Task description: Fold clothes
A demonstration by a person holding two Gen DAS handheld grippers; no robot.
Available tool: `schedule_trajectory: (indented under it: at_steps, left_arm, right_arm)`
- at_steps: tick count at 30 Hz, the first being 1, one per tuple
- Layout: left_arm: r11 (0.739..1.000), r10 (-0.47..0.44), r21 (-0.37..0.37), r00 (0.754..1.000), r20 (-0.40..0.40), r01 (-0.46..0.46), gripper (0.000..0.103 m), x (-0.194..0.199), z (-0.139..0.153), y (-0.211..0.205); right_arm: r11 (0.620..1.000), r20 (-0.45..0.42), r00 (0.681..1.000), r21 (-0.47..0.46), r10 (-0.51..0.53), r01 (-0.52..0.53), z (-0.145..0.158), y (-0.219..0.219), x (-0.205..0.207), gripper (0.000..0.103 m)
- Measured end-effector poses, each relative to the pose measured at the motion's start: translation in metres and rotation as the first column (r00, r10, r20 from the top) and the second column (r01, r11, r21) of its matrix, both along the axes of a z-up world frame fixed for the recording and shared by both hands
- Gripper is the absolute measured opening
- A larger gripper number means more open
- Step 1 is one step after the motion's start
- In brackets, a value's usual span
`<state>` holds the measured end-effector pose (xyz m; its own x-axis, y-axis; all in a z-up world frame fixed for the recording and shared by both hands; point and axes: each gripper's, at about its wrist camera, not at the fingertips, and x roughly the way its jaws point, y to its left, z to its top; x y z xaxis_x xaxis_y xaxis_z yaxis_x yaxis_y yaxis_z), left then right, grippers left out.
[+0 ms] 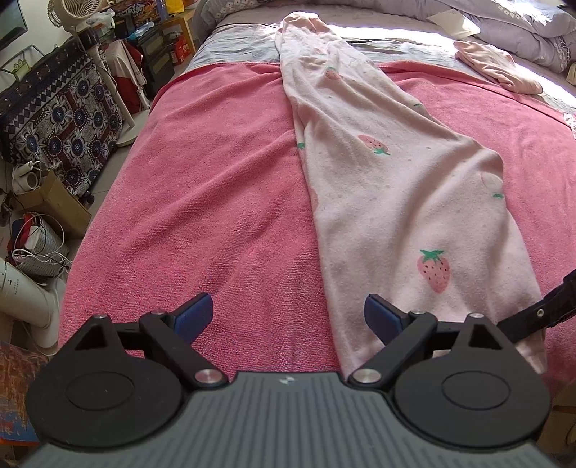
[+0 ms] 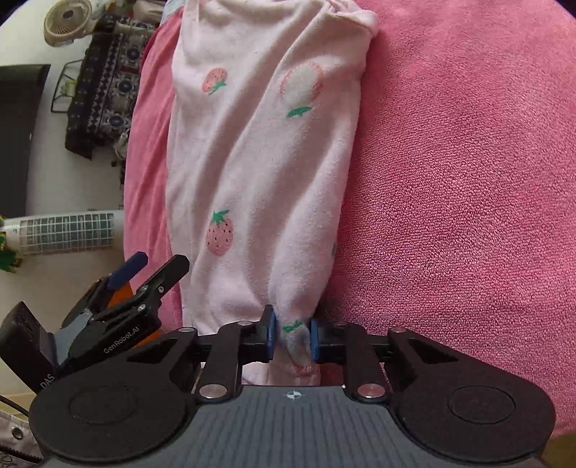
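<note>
Pink fleece trousers [image 1: 388,201] with a strawberry print lie stretched lengthwise on the red towel [image 1: 201,201] spread over the bed. The right claw [image 2: 292,340] pinches a bunched near-end corner of the trousers between its blue pads. The left claw [image 1: 288,316] gapes wide just beside the trousers' near end, gripping nothing.

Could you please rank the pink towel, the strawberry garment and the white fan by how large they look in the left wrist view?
1. Pink towel
2. Strawberry garment
3. White fan, partly cut off and farther away, so its true size is unsure.
</note>
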<state>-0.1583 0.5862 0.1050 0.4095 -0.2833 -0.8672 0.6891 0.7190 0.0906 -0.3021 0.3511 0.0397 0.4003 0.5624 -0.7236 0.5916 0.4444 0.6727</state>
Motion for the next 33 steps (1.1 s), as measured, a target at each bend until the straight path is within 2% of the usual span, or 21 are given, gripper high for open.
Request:
schedule_trajectory:
  at_steps: [3, 9, 11, 14, 15, 16, 17, 19, 22, 25, 28, 29, 30, 31, 33]
  left_arm:
    - [1.000, -0.010, 0.000, 1.000, 0.012, 0.010, 0.093, 0.005, 0.003, -0.001]
    - [0.998, -0.057, 0.017, 0.997, 0.054, 0.056, 0.093, 0.009, 0.008, -0.014]
    - [0.997, -0.077, 0.018, 0.996, 0.050, 0.076, 0.093, 0.008, 0.008, -0.021]
    - [0.986, -0.132, 0.112, 0.990, 0.047, 0.126, 0.093, 0.002, -0.003, -0.035]
    - [0.977, -0.151, 0.160, 0.988, 0.044, 0.142, 0.093, 0.000, -0.011, -0.037]
    - [0.968, -0.164, 0.197, 0.986, 0.039, 0.153, 0.094, -0.003, -0.021, -0.037]
    - [0.967, -0.164, 0.203, 0.986, 0.039, 0.153, 0.094, -0.004, -0.025, -0.036]
    - [0.975, -0.132, 0.185, 0.991, 0.018, 0.126, 0.094, -0.001, -0.027, -0.029]
    - [0.977, -0.110, 0.183, 0.994, -0.007, 0.109, 0.095, 0.002, -0.030, -0.022]
    - [0.979, -0.096, 0.179, 0.995, -0.002, 0.095, 0.096, -0.003, -0.033, -0.020]
    - [0.981, -0.069, 0.179, 0.998, -0.005, 0.069, 0.098, -0.003, -0.035, -0.022]
    - [0.982, -0.061, 0.176, 0.998, -0.008, 0.062, 0.098, -0.003, -0.036, -0.021]
    - [0.984, -0.054, 0.171, 0.998, -0.012, 0.055, 0.098, -0.003, -0.036, -0.020]
    - [0.985, -0.050, 0.167, 0.999, -0.014, 0.052, 0.099, -0.002, -0.036, -0.019]
    - [0.986, -0.043, 0.161, 0.999, -0.015, 0.045, 0.099, -0.003, -0.036, -0.017]
  right_arm:
    - [1.000, 0.017, 1.000, -0.013, -0.007, 0.007, 0.008, 0.001, -0.009, 0.011]
    - [0.997, 0.023, 1.000, -0.082, 0.017, -0.015, 0.003, 0.011, -0.016, 0.011]
    - [0.998, 0.017, 0.999, -0.034, -0.045, 0.045, -0.008, 0.008, -0.023, 0.011]
    - [0.993, 0.025, 0.993, 0.036, -0.112, 0.112, -0.018, 0.003, -0.030, 0.011]
    - [0.993, 0.026, 0.993, 0.047, -0.114, 0.112, -0.018, -0.001, -0.032, 0.018]
    - [0.993, 0.020, 0.995, 0.054, -0.103, 0.102, -0.017, -0.009, -0.035, 0.029]
    - [0.995, 0.010, 0.996, 0.048, -0.088, 0.087, -0.013, -0.013, -0.034, 0.033]
    - [0.998, -0.006, 0.998, -0.021, -0.061, 0.061, 0.004, -0.022, -0.032, 0.049]
    - [0.977, 0.033, 0.999, -0.208, -0.032, 0.038, 0.037, -0.045, -0.022, 0.049]
    - [0.905, 0.078, 0.997, -0.426, 0.028, 0.008, 0.061, -0.069, 0.008, 0.051]
    - [0.844, 0.144, 0.984, -0.536, 0.101, -0.009, 0.060, -0.088, 0.056, 0.056]
    - [0.832, 0.162, 0.981, -0.555, 0.107, 0.001, 0.054, -0.092, 0.074, 0.059]
    - [0.820, 0.175, 0.979, -0.572, 0.106, 0.013, 0.047, -0.096, 0.093, 0.067]
    - [0.816, 0.182, 0.980, -0.577, 0.085, 0.036, 0.037, -0.098, 0.115, 0.073]
    - [0.819, 0.177, 0.984, -0.569, 0.032, 0.076, 0.022, -0.101, 0.146, 0.074]
